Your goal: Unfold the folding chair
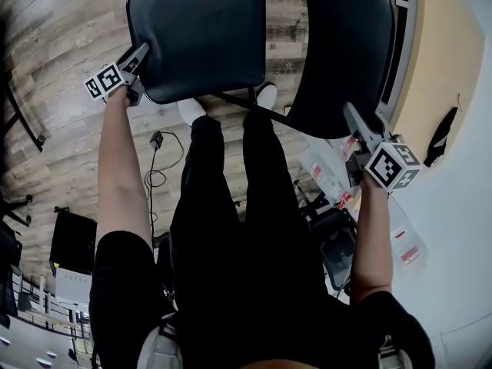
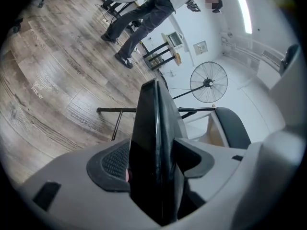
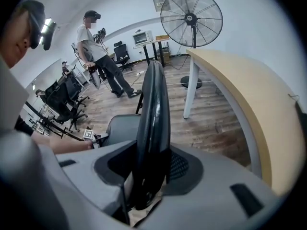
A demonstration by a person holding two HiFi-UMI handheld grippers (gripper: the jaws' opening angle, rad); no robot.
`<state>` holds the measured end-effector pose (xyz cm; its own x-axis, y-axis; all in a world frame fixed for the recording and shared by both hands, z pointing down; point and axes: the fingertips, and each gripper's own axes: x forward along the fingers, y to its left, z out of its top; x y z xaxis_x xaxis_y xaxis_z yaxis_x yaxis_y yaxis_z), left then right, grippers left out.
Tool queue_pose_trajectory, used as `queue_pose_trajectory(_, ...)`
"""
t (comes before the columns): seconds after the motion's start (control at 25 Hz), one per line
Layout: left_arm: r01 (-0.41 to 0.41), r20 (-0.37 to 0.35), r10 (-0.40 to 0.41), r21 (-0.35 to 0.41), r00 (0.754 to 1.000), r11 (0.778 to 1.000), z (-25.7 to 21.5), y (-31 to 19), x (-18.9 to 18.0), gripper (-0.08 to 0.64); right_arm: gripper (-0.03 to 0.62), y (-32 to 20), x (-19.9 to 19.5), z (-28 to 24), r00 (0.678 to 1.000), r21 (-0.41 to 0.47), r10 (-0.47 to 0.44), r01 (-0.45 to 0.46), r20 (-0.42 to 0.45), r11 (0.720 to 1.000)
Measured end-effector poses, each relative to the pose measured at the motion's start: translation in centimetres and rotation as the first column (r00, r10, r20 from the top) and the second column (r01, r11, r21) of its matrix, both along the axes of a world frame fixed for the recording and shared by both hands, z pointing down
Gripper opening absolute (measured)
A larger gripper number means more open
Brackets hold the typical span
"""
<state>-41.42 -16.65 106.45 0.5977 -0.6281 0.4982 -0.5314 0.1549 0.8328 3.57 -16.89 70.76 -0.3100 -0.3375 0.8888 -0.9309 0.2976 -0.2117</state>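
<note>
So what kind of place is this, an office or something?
Probably an open office or lab space: rolling office chairs, a long curved desk and a big standing fan on wood-look flooring.

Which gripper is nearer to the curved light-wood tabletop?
Right. The right gripper, clamped on the folding chair at its right-hand panel, sits close beside the tabletop edge; the left gripper grips the chair's other panel, across the chair from the tabletop.

Head view chops the backrest (image 1: 346,44) off at the top edge, and the seat (image 1: 196,33) plus the person's legs (image 1: 223,206) cover most of the frame (image 1: 234,100). No clue what the dark thing (image 1: 442,137) on the bench (image 1: 453,60) is, too small.
</note>
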Motion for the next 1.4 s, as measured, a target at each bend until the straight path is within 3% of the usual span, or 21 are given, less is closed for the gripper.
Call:
queue_pose_trajectory(0.32,0.024,-0.014,-0.023,0.028,1.000,0.999,0.1,-0.2,-0.4,0.297,0.168,-0.4,-0.2,0.1,1.000,0.018,-0.010,0.010,0.003,1.000)
queue_pose_trajectory(0.48,0.058,0.075,-0.059,0.014,0.995,0.998,-0.9,0.4,-1.4,0.316,0.251,-1.0,0.6,-1.0,1.000,0.063,0.024,-0.022,-0.019,0.998)
queue_pose_trajectory(0.68,0.124,0.181,-0.132,0.054,0.975,0.991,-4.9,-1.1,-3.6,0.316,0.267,-1.5,0.9,-3.7,0.999,0.119,0.036,-0.031,-0.038,0.992)
queue_pose_trajectory(0.88,0.078,0.265,-0.093,0.067,0.960,0.995,-9.8,-0.6,-3.4,0.316,0.266,-1.7,0.0,-7.1,0.998,0.193,0.037,-0.045,0.046,0.980)
queue_pose_trajectory(1.04,0.077,0.259,-0.090,0.063,0.962,0.995,-14.7,1.1,-2.6,0.316,0.265,-2.1,-1.1,-10.0,0.993,0.245,0.023,-0.051,0.114,0.968)
queue_pose_trajectory(1.24,0.058,0.276,-0.064,0.030,0.959,0.998,-20.6,5.5,0.1,0.316,0.265,-1.2,-2.3,-13.3,0.981,0.266,-0.031,-0.021,0.191,0.964)
queue_pose_trajectory(1.4,-0.029,0.301,0.017,0.035,0.953,0.999,-26.6,8.6,3.7,0.316,0.265,0.1,-2.7,-16.1,0.961,0.297,-0.084,0.003,0.262,0.955)
